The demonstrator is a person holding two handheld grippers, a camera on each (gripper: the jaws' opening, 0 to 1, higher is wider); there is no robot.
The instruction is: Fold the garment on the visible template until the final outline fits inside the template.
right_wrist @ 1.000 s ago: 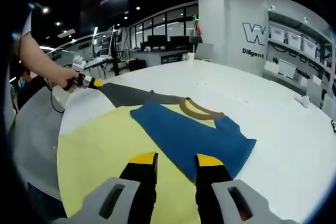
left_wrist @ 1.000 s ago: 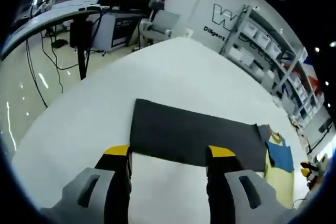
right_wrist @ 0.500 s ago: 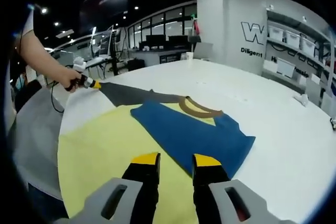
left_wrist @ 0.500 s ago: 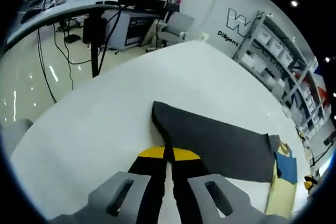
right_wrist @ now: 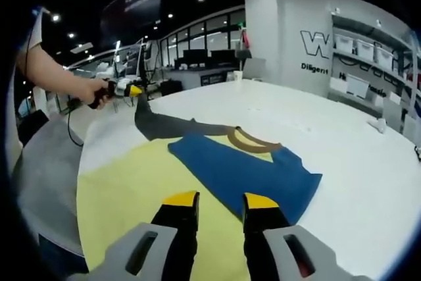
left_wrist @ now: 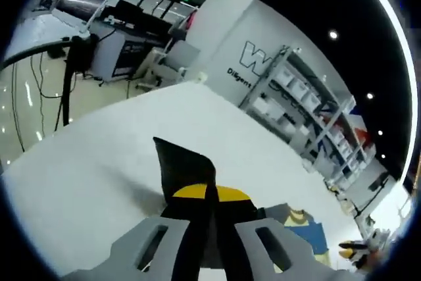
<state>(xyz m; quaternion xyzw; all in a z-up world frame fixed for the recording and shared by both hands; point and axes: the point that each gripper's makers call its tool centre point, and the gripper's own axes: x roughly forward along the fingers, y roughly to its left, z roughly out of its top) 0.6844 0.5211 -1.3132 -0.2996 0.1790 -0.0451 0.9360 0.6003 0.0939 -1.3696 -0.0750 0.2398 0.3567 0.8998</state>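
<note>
Grey sleeve (left_wrist: pixel 184 166) is pinched in my left gripper (left_wrist: pixel 209 197), raised above the white worktop (left_wrist: pixel 99 156); my right gripper (right_wrist: pixel 220 200) hovers, jaws parted, over the shirt (right_wrist: pixel 243 172).

White desk (right_wrist: pixel 342 162) carrying the garment (right_wrist: pixel 217 169) and its yellow template (right_wrist: pixel 125 195).

In the right gripper view we see the yellow template lying flat on the desk near its rounded edge, with the garment spread over it: a blue panel, a brown collar band (right_wrist: pixel 253 141) and a dark grey sleeve (right_wrist: pixel 164 125) reaching off the template onto bare white desk. A small white object (right_wrist: pixel 380 125) lies well apart, toward the far side. In the left gripper view we see the desk (left_wrist: pixel 85 169) running toward shelving, the grey sleeve (left_wrist: pixel 184 166) partly raised off it.
</note>
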